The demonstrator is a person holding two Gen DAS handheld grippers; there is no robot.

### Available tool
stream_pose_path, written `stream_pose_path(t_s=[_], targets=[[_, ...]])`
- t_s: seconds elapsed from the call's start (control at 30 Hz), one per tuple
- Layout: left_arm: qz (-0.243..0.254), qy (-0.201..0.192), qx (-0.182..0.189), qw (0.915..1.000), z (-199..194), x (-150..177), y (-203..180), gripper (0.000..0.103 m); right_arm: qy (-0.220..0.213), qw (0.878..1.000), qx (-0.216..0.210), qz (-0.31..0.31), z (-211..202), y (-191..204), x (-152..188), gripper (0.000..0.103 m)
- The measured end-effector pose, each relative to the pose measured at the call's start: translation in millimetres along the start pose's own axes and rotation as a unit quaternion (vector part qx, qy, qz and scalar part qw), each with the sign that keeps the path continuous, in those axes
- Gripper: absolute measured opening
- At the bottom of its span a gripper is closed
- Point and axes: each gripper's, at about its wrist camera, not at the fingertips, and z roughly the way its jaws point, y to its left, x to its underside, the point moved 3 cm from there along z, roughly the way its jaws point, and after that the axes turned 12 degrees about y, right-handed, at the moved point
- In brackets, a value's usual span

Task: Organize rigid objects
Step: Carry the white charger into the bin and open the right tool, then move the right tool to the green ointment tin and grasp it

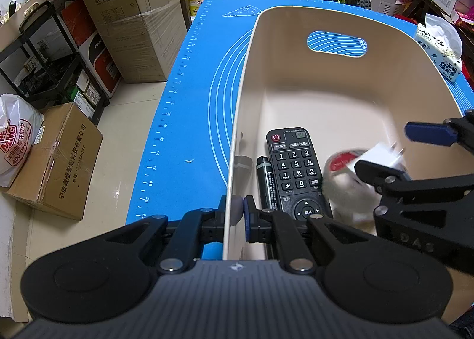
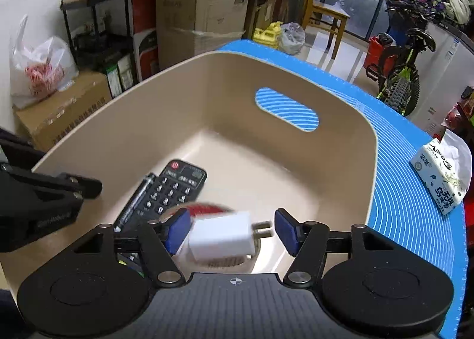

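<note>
A beige bin [image 1: 296,25] [image 2: 349,120] stands on the blue mat [image 1: 183,120]. My left gripper [image 1: 237,214] is shut on the bin's near left wall. In the bin lie a black remote [image 1: 296,170] [image 2: 174,188], a black marker [image 1: 266,182] [image 2: 136,199] and a tape roll with a red core [image 1: 340,173] [image 2: 207,208]. My right gripper [image 2: 232,232] is open over the bin. A white plug charger [image 2: 222,235] [image 1: 379,155] is blurred between its jaws, apart from the right pad, above the tape roll.
A tissue pack [image 1: 441,51] [image 2: 441,179] lies on the mat right of the bin. Cardboard boxes [image 1: 59,158], a black shelf [image 1: 47,51] and a bag [image 1: 14,137] stand on the floor to the left. A bicycle [image 2: 400,72] stands beyond the table.
</note>
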Motion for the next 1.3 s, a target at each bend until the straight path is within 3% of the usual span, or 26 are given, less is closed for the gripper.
stream_pose_path(t_s=[0.27,0.5,0.63,0.8,0.93,1.3], targets=[[0.0,0.0,0.0,1.0,0,0,0,0.012,-0.074,0.997,-0.002,0.03,-27,-21,4,0.078],[0.0,0.0,-0.001,1.0,0,0,0,0.012,-0.158,0.985,0.012,0.068,-63,-59,10,0.079],[0.0,0.0,-0.001,1.0,0,0,1,0.012,-0.179,0.978,0.029,0.101,-68,-93,17,0.079],[0.001,0.0,-0.002,1.0,0,0,1,0.012,-0.169,0.974,0.057,0.138,-50,-137,29,0.079],[0.0,0.0,0.0,1.0,-1,-1,1,0.012,-0.135,0.978,0.076,0.137,-20,-157,39,0.079],[0.001,0.0,-0.002,1.0,-1,-1,2,0.012,-0.049,0.989,0.051,0.133,48,-158,54,0.078]])
